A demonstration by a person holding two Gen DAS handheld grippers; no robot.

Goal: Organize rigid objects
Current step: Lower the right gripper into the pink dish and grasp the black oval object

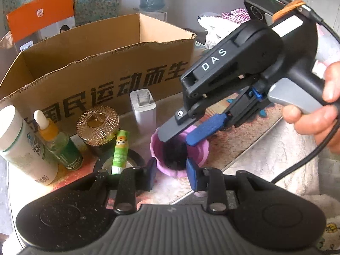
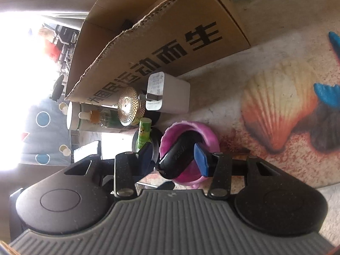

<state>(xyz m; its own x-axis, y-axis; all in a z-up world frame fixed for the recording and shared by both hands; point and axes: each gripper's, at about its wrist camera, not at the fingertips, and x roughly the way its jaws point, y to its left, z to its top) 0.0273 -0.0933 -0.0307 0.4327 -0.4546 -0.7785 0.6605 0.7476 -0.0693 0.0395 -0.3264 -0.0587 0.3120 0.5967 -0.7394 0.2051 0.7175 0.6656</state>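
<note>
1. Standing just in front of the corrugated cardboard box (image 1: pixel 102 63), a ribbed pink plastic cup (image 1: pixel 180 148) sat on the desk (image 1: pixel 265 148), whose cover bore a printed seashell.
2. The left gripper (image 1: pixel 172 167) had its ridged blue-padded jaws closed on the cup's fluted wall, one pad on each side.
3. The right gripper (image 1: pixel 180 136) reached into the cup's mouth; its jaws held a smooth, rounded black object (image 2: pixel 180 159) inside.
4. Nearby stood a white boxy charger (image 1: pixel 143 110), a gold faceted jar lid (image 1: pixel 97 123) and a slim green tube (image 1: pixel 120 150).
</note>
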